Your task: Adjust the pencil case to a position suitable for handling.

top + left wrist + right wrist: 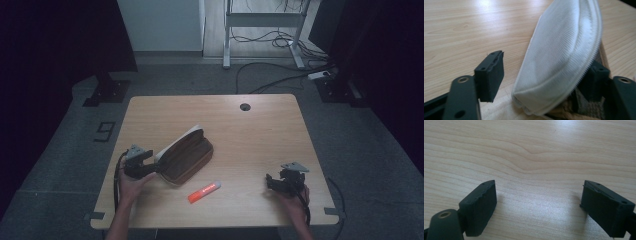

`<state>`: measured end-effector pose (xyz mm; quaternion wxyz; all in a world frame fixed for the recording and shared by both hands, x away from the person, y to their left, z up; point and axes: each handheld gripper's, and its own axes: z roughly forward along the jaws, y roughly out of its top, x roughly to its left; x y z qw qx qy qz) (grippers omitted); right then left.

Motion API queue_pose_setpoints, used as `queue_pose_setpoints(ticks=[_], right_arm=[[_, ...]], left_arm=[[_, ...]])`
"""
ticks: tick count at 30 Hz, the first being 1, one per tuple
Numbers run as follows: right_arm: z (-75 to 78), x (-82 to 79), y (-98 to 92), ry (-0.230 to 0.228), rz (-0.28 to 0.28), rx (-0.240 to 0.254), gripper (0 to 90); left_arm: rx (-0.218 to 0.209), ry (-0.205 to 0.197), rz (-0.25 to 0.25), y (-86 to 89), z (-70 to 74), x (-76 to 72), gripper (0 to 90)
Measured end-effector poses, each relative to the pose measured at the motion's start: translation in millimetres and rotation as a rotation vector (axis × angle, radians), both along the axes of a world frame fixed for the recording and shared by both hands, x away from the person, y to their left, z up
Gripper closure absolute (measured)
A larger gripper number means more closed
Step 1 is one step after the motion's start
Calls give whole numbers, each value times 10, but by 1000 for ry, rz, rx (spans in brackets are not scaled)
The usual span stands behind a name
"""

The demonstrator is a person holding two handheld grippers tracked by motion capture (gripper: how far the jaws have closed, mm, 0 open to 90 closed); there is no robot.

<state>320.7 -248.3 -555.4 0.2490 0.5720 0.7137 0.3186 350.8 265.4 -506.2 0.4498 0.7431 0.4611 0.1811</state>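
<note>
A brown zip pouch (189,159) lies open on the wooden table (260,135), its white flap (176,142) raised along the far-left side. My left gripper (150,168) sits at the pouch's near-left end. In the left gripper view this gripper (547,62) is open with the white flap (564,45) between the jaws. The left pad (492,75) stands apart from the fabric; the right pad (596,80) sits behind the flap's zip edge. An orange-red marker (204,192) lies in front of the pouch. My right gripper (274,182) (540,185) rests open over bare wood, at the front right.
A round cable hole (244,106) sits near the table's far edge. Beyond the table, a white desk frame (262,20) and loose cables (280,75) lie on the grey floor. Dark curtains stand to either side.
</note>
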Motion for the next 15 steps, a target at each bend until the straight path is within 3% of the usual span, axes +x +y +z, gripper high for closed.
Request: queue_pose_setpoints(ticks=[4,7,15], right_arm=[[0,0,0,0,0,0,128],[0,0,0,0,0,0,128],[0,0,0,0,0,0,128]], left_arm=[[-26,-14,7,66,47,-111,229],[-12,-22,15,98,73,-201,227],[-31,-39,22,68,136,-454,234]])
